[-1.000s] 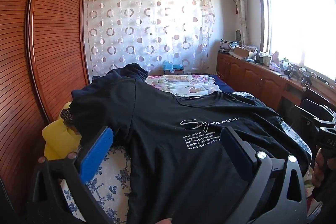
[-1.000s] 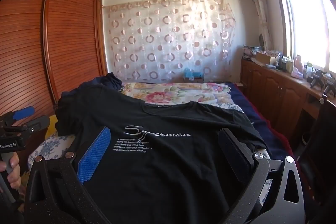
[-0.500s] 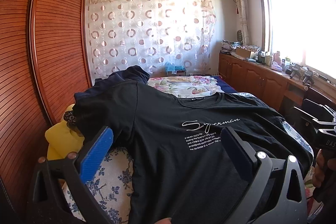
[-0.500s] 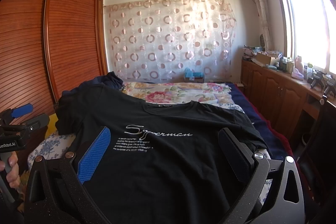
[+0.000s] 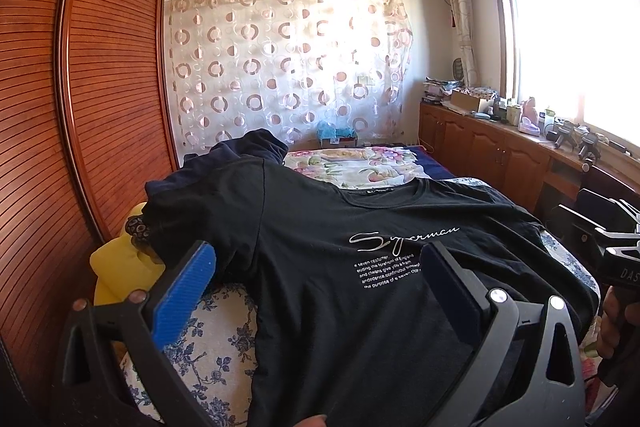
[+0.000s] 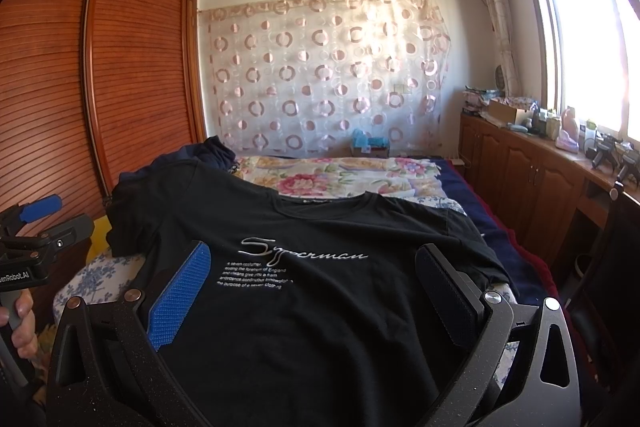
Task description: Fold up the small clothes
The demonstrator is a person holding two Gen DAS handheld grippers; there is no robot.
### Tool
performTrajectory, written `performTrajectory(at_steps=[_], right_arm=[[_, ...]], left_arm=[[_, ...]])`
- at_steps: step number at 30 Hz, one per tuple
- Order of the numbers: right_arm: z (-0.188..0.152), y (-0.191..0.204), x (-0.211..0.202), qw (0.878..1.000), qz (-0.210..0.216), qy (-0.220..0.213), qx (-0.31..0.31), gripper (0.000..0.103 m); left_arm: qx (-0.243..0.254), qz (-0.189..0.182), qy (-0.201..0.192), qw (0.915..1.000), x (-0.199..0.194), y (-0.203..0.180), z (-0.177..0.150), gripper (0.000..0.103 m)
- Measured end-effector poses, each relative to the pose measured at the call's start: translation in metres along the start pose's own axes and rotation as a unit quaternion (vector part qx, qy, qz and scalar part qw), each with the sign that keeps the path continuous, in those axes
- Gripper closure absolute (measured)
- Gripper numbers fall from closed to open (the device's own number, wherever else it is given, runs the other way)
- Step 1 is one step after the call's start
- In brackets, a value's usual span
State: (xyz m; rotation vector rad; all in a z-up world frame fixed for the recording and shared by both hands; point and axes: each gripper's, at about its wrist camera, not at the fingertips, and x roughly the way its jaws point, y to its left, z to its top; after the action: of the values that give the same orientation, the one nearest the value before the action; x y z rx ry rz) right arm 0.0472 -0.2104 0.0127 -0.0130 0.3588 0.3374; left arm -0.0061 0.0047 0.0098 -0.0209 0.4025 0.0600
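A black T-shirt (image 5: 328, 267) with white "Superman" lettering lies face up and spread flat on the bed, collar at the far end; it fills the right wrist view too, T-shirt (image 6: 320, 287). My left gripper (image 5: 316, 267) hovers open over the shirt's lower left part, nothing between its blue pads. My right gripper (image 6: 316, 267) hangs open above the shirt's lower middle, also holding nothing. Each view catches the other gripper at its edge: the right gripper (image 5: 616, 259) and the left gripper (image 6: 36, 227), each held by a hand.
The bed has a blue-flowered sheet (image 5: 216, 347) and a floral quilt (image 6: 340, 175) beyond the shirt. Dark clothes (image 5: 248, 151) and a yellow item (image 5: 120, 267) lie at the left, by the wooden wardrobe (image 5: 80, 107). A cluttered cabinet (image 6: 532, 171) runs under the window.
Both grippers have shifted only slightly; the left wrist view drifted a little. The shirt has not moved and both grippers stay open.
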Motion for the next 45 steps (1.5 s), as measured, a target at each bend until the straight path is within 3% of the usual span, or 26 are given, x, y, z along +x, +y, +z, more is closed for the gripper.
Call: performTrajectory(at_steps=[45], right_arm=[[-0.002, -0.001, -0.0029, 1.0, 0.0, -0.002, -0.002, 0.0]], left_arm=[[0.005, 0.001, -0.003, 1.0, -0.0035, -0.0006, 0.006, 0.0]])
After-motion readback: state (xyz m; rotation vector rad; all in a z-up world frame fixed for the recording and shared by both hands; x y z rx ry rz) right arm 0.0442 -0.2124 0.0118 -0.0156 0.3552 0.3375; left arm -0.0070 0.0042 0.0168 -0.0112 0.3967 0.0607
